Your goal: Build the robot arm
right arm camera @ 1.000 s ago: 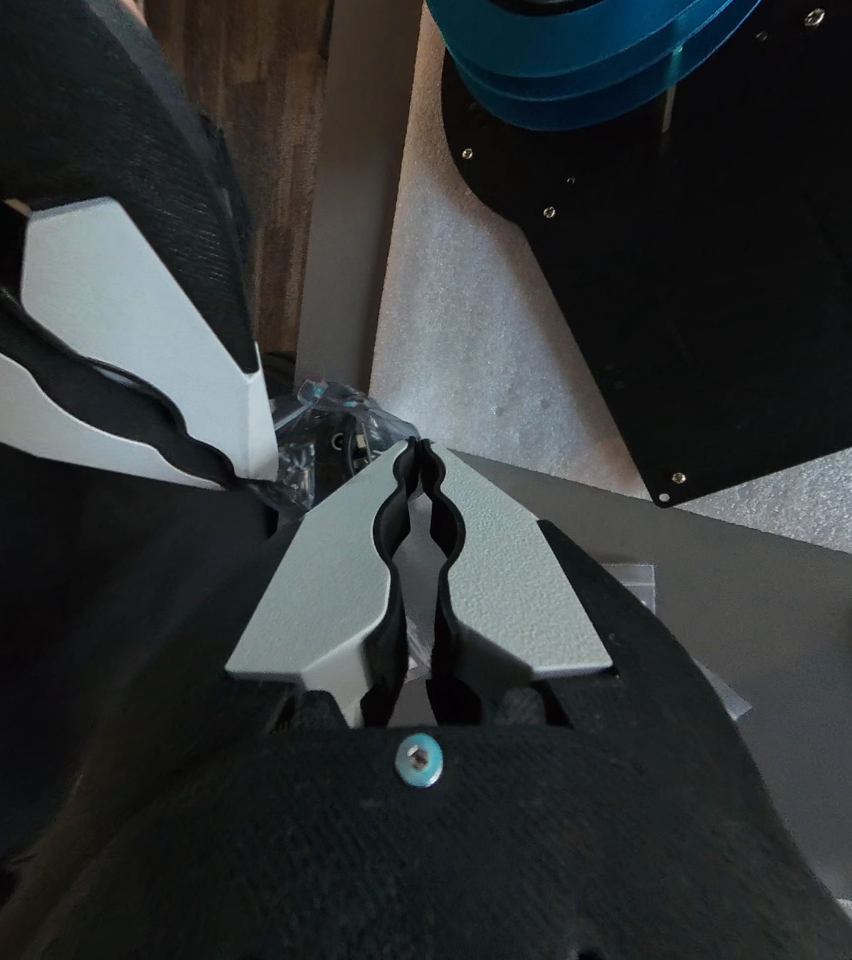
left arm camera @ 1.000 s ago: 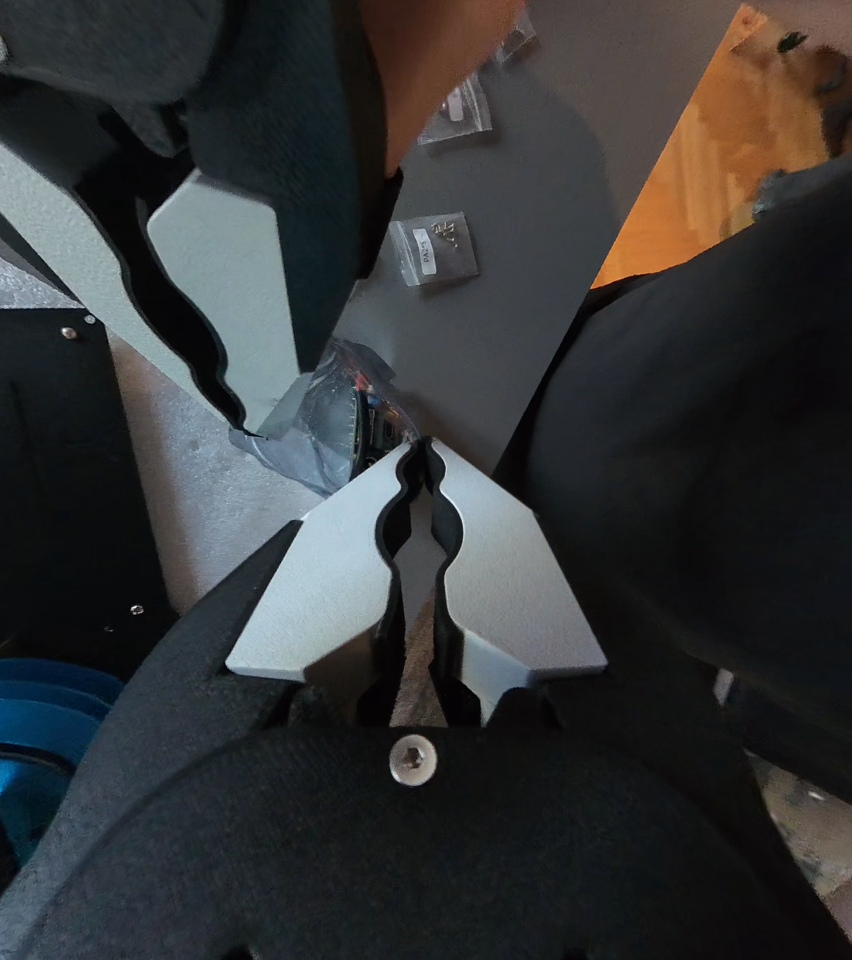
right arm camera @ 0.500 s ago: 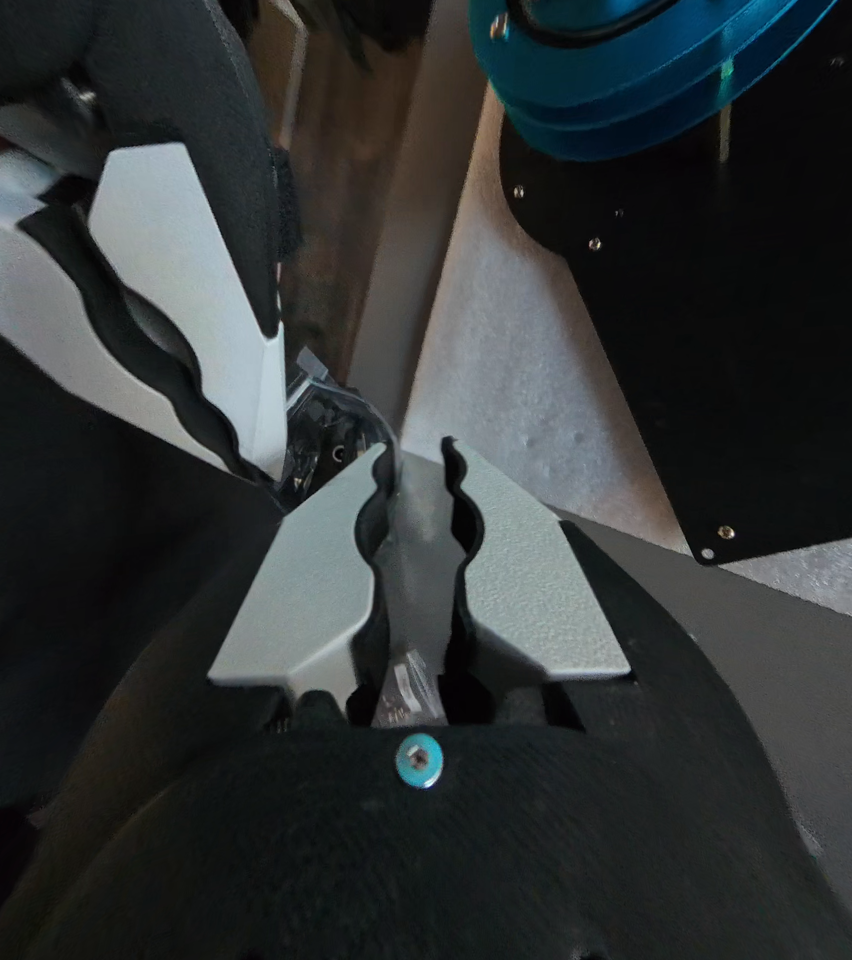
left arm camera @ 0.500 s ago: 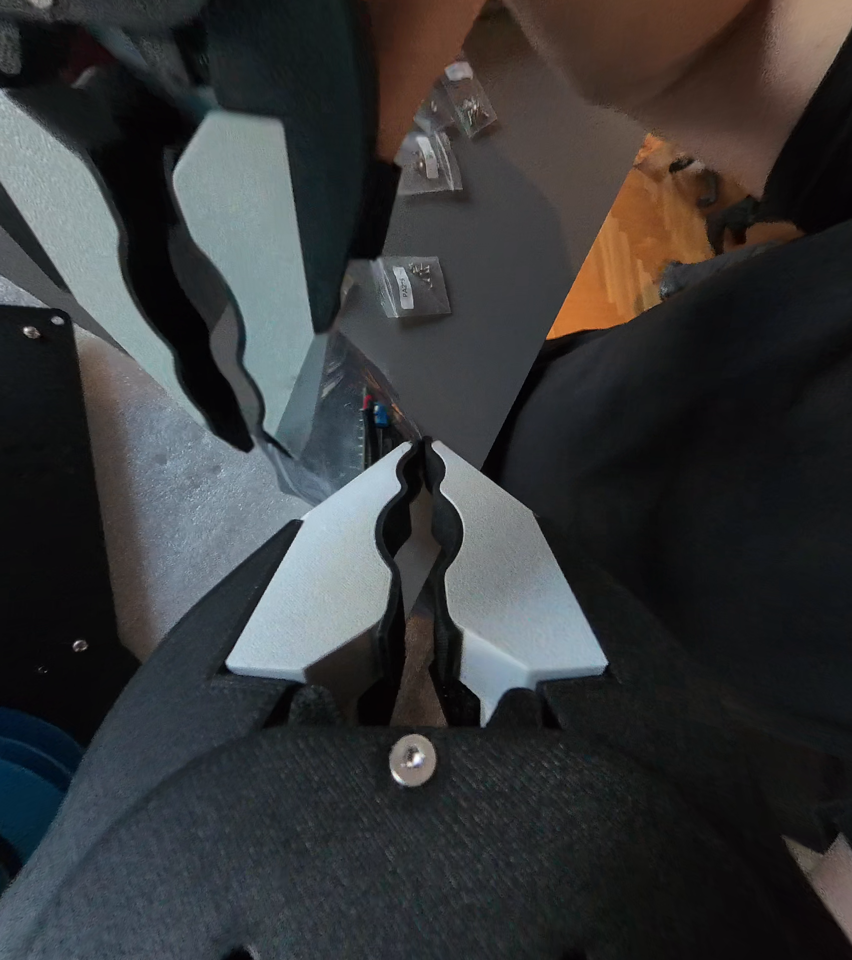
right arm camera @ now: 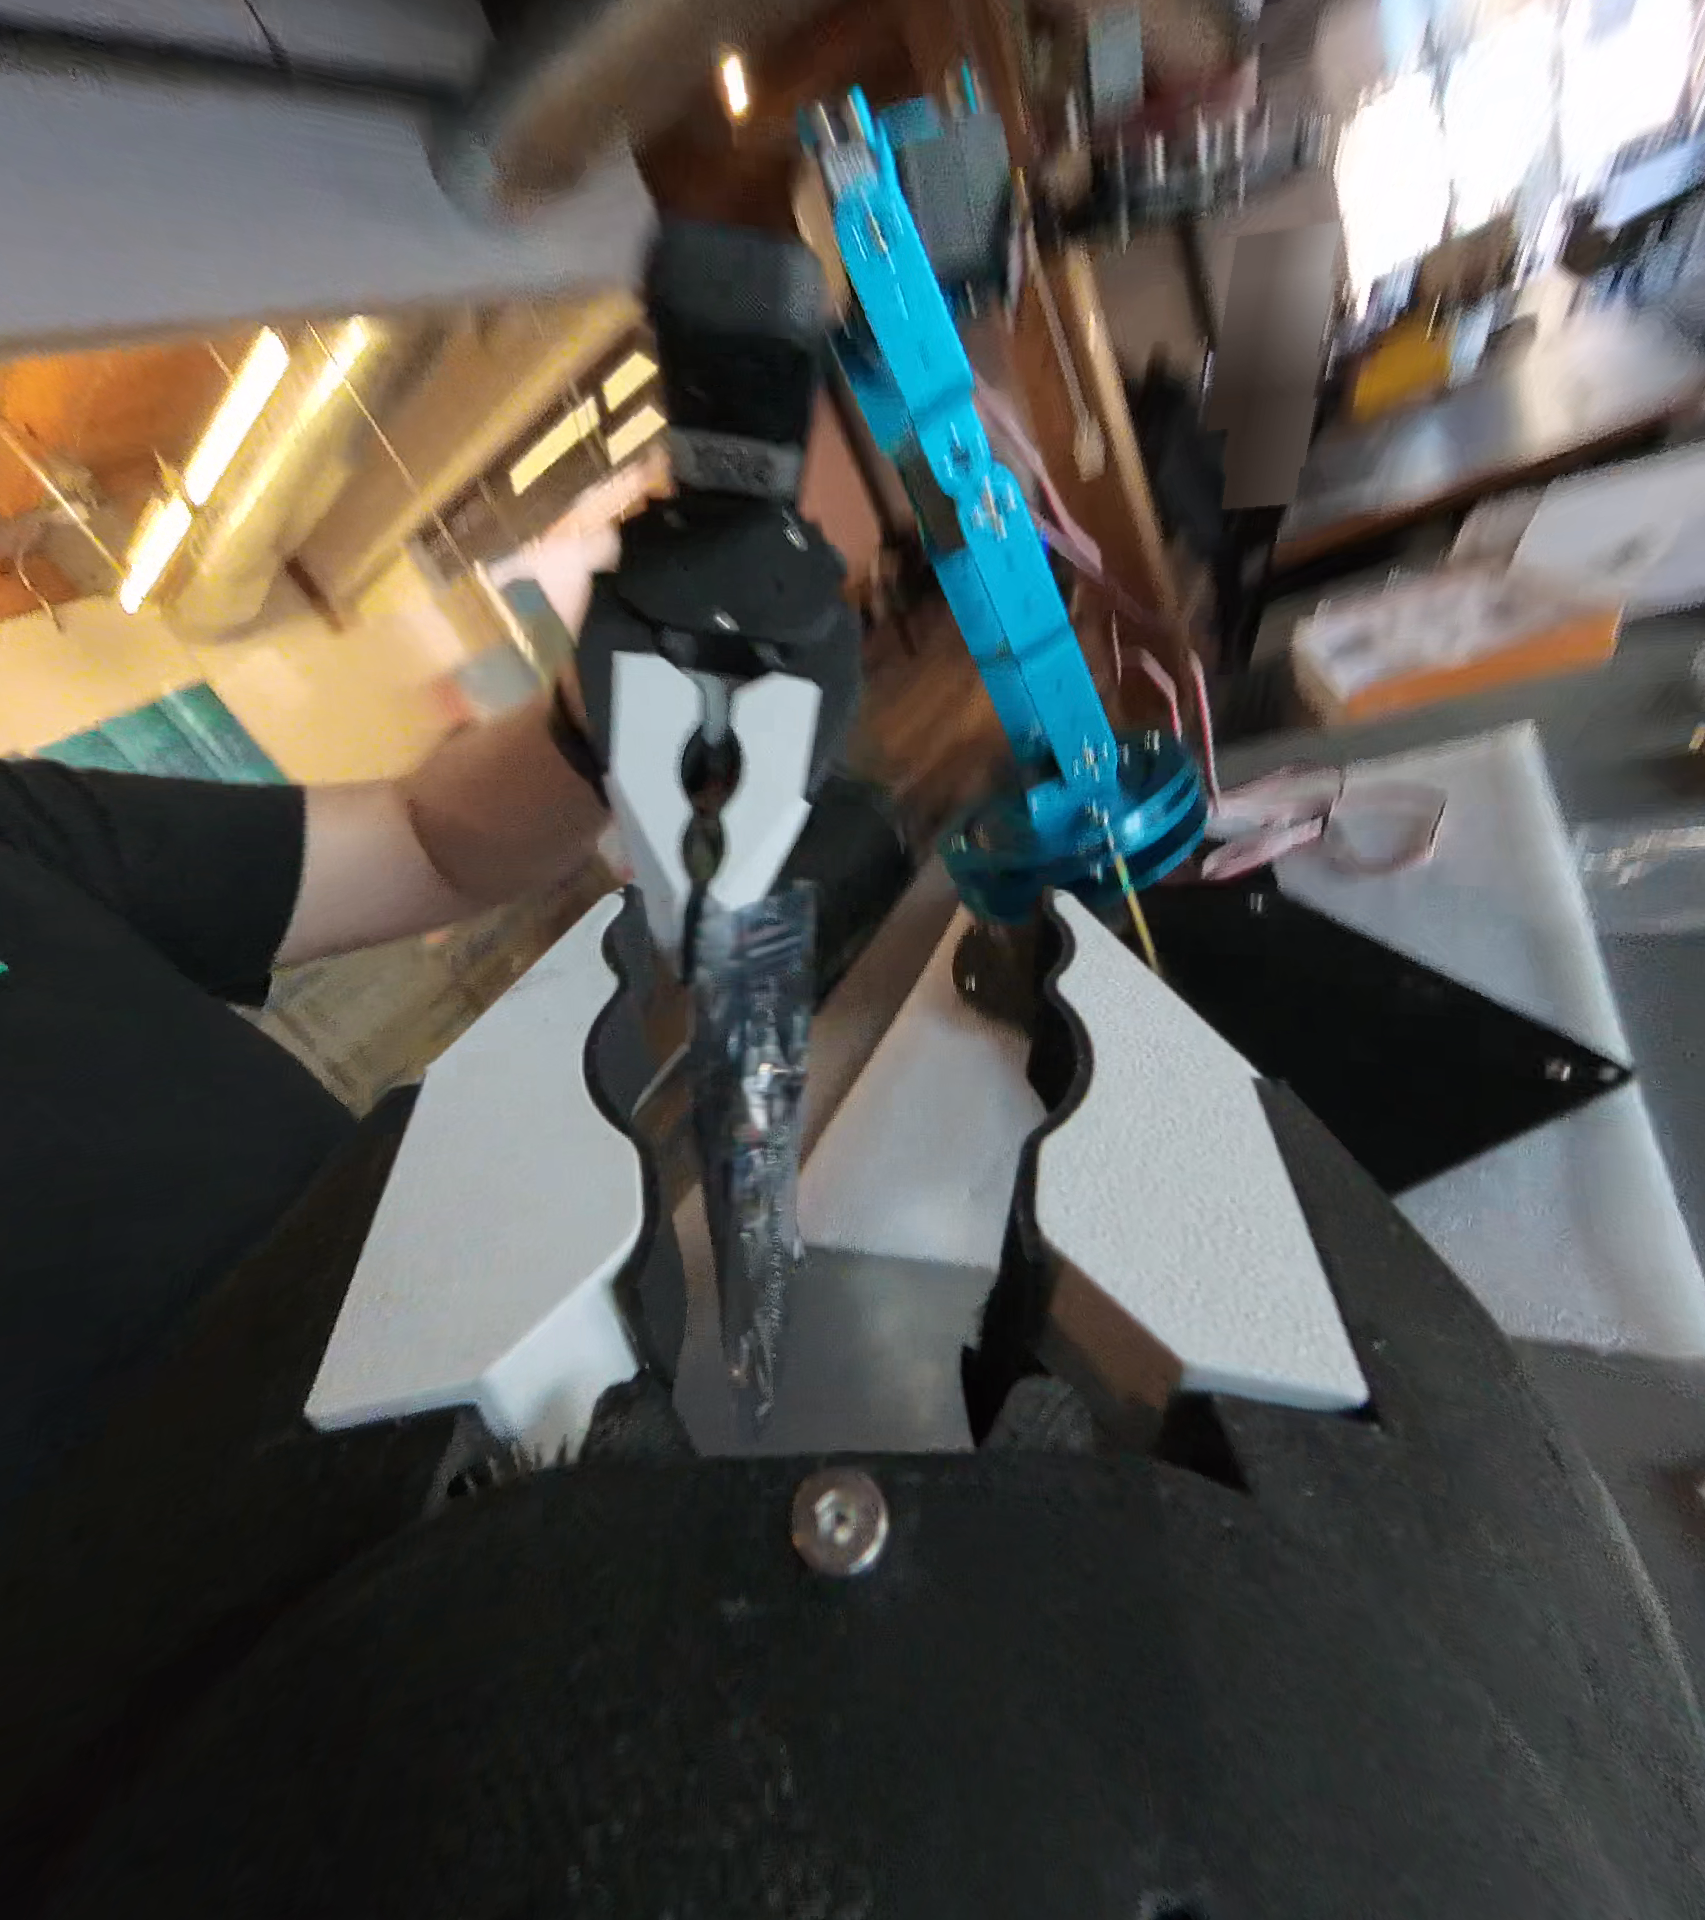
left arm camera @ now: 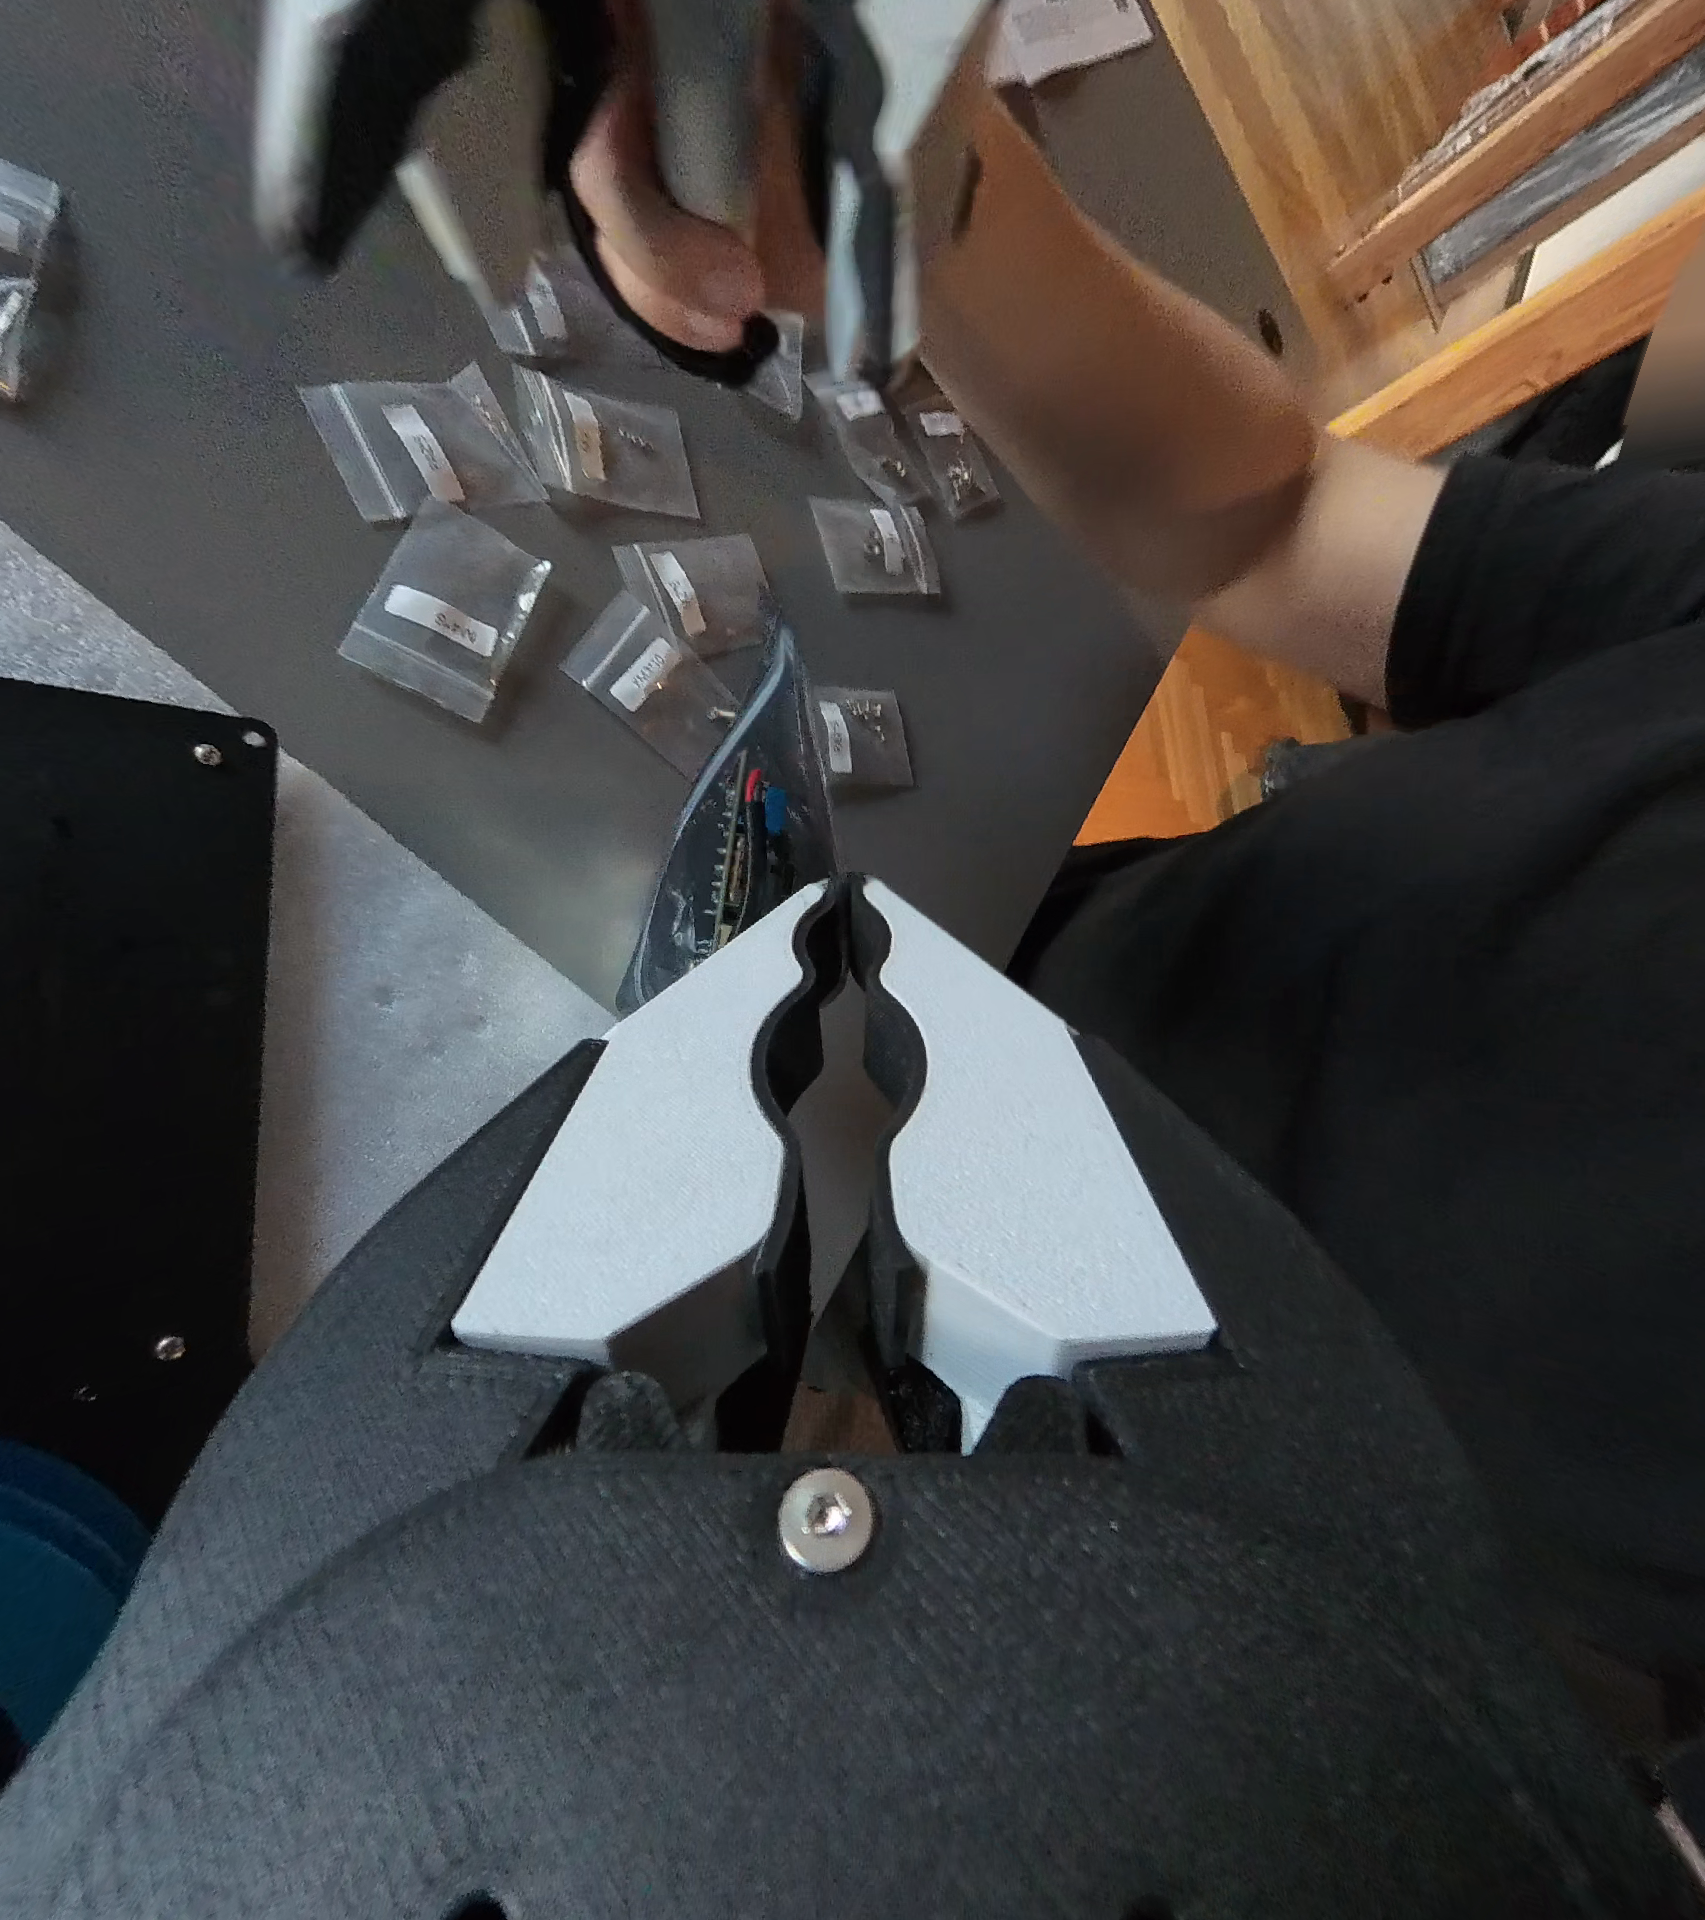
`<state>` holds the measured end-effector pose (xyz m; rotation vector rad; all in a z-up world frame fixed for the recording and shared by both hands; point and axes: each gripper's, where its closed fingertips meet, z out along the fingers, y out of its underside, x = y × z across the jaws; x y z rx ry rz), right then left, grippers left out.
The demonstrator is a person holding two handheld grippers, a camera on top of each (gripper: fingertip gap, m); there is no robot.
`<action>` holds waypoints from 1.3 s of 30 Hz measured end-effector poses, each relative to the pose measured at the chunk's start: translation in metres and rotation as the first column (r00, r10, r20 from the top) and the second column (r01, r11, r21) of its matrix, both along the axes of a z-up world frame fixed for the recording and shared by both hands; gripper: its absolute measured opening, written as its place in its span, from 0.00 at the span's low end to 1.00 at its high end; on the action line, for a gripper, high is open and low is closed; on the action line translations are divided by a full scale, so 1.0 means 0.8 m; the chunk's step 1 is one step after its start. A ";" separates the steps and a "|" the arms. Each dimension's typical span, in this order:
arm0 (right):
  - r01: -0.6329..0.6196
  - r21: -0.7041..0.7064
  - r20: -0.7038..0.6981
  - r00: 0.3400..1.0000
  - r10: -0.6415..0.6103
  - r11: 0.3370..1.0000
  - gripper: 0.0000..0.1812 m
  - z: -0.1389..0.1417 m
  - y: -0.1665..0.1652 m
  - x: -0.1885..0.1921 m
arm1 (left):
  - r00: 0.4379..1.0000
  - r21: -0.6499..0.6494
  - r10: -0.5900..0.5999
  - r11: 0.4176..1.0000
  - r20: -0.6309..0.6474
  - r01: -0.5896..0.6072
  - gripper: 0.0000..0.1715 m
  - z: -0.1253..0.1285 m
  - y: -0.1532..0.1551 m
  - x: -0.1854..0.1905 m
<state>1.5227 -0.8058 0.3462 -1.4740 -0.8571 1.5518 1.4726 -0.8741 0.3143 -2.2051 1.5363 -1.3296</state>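
Clear bag [left arm camera: 754, 831], circuit board inside: pinched by my left gripper [left arm camera: 848, 912] (tips only); right gripper [right arm camera: 837, 935] jaws wide around it.

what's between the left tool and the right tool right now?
A clear bag with a circuit board. The left tool is shut on one edge, and the bag reaches into the open right tool. The right wrist view shows it.

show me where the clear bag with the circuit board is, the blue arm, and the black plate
clear bag with the circuit board [left arm camera: 746, 831], left wrist view, on the board inside.
blue arm [right arm camera: 973, 488], right wrist view, mid-length of its link.
black plate [left arm camera: 69, 997], left wrist view, its flat middle.
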 end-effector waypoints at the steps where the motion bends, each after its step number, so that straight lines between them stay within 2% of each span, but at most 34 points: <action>1: 0.022 0.030 -0.076 0.997 -0.020 0.999 0.41 0.011 -0.009 0.012 | 1.000 -0.001 0.013 1.000 0.011 -0.013 0.00 0.004 0.004 0.001; 2: 0.038 0.039 -0.142 0.989 -0.032 0.999 0.43 0.018 -0.019 0.022 | 0.999 -0.005 0.029 1.000 0.026 -0.029 0.00 0.008 0.008 0.003; 3: 0.062 0.024 -0.179 0.982 -0.057 0.998 0.53 0.021 -0.025 0.029 | 0.998 -0.009 0.047 0.999 0.043 -0.047 0.00 0.013 0.012 0.004; 4: 0.076 0.009 -0.187 0.980 -0.073 0.997 0.56 0.018 -0.031 0.032 | 0.996 -0.012 0.062 0.998 0.060 -0.062 0.00 0.018 0.015 0.006; 5: 0.098 0.006 -0.151 0.984 -0.096 0.995 0.52 0.009 -0.035 0.032 | 0.994 -0.012 0.076 0.997 0.074 -0.075 0.00 0.022 0.019 0.007; 7: 0.173 0.107 0.015 0.984 -0.176 0.979 0.40 -0.021 -0.043 0.031 | 0.989 -0.011 0.104 0.995 0.101 -0.104 0.00 0.031 0.026 0.010; 9: 0.273 0.228 0.127 0.943 -0.306 0.935 0.30 -0.045 -0.038 0.037 | 0.984 -0.012 0.121 0.993 0.132 -0.120 0.00 0.042 0.032 0.012; 10: 0.302 0.211 0.133 0.933 -0.334 0.930 0.25 -0.050 -0.037 0.042 | 0.981 -0.014 0.127 0.992 0.148 -0.126 0.00 0.048 0.034 0.014; 12: 0.362 0.036 0.051 0.930 -0.363 0.932 0.26 -0.053 -0.029 0.051 | 0.973 -0.019 0.142 0.990 0.181 -0.141 0.00 0.062 0.039 0.016; 14: 0.319 -0.108 -0.014 0.947 -0.322 0.942 0.31 -0.058 -0.032 0.050 | 0.964 -0.021 0.157 0.987 0.214 -0.157 0.00 0.076 0.044 0.017; 16: 0.266 -0.213 -0.074 0.955 -0.286 0.940 0.30 -0.059 -0.039 0.044 | 0.953 -0.025 0.180 0.983 0.244 -0.179 0.00 0.087 0.051 0.018; 21: 0.167 -0.380 -0.228 0.936 -0.267 0.910 0.12 -0.052 -0.039 0.042 | 0.907 -0.101 0.261 0.965 0.329 -0.241 0.00 0.101 0.065 0.016; 25: 0.172 -0.325 -0.243 0.935 -0.258 0.930 0.14 -0.048 -0.041 0.033 | 0.879 -0.139 0.296 0.955 0.375 -0.262 0.00 0.101 0.067 0.016; 28: 0.101 -0.311 -0.356 0.910 -0.214 0.945 0.16 -0.027 -0.050 0.043 | 0.858 -0.165 0.297 0.954 0.420 -0.249 0.00 0.112 0.061 0.016; 32: 0.064 -0.289 -0.380 0.908 -0.176 0.955 0.16 -0.019 -0.059 0.051 | 0.853 -0.156 0.309 0.951 0.420 -0.268 0.00 0.110 0.062 0.019; 35: 0.086 -0.311 -0.368 0.908 -0.203 0.946 0.16 -0.023 -0.053 0.057 | 0.845 -0.167 0.324 0.946 0.424 -0.279 0.00 0.111 0.065 0.023; 39: 0.076 -0.371 -0.433 0.867 -0.245 0.926 0.17 -0.016 -0.036 0.071 | 0.841 -0.165 0.343 0.939 0.419 -0.301 0.00 0.107 0.066 0.027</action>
